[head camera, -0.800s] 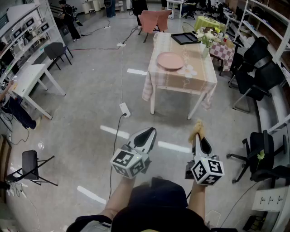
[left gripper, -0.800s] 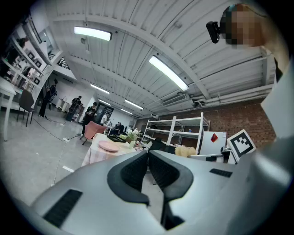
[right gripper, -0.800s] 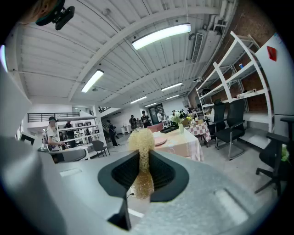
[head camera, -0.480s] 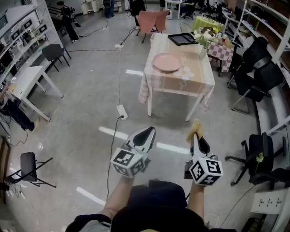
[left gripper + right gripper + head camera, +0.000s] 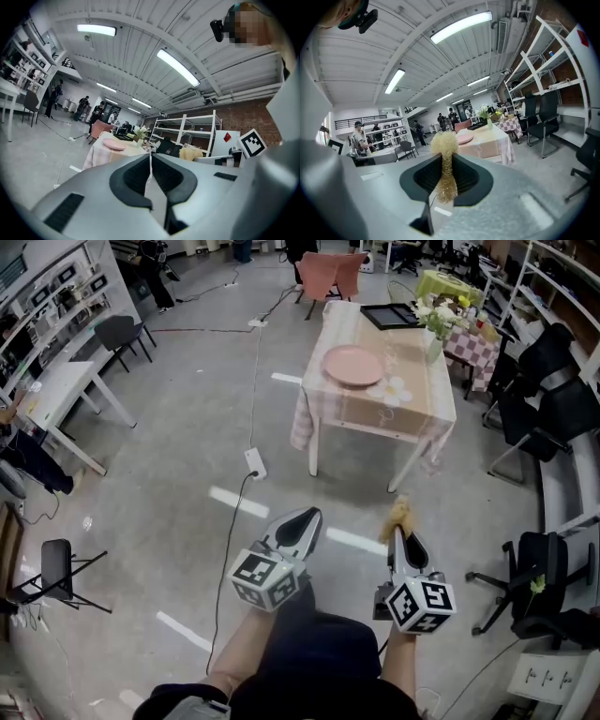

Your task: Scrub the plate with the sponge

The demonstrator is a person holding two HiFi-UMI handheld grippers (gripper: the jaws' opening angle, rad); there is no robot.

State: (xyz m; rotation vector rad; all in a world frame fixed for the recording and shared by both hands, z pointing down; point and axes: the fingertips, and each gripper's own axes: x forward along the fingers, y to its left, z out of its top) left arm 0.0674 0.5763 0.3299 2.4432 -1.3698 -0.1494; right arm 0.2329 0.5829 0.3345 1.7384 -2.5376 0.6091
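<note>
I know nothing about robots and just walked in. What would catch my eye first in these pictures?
Nearest the camera, two hand-held tools point forward: the right gripper is shut on a frizzy yellow sponge, while the left gripper is shut and empty. Farther ahead stands a table with a checked cloth, carrying a pink plate and a vase of flowers.

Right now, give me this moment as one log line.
left gripper shut, empty | right gripper shut on sponge | plate on table ahead, untouched
</note>
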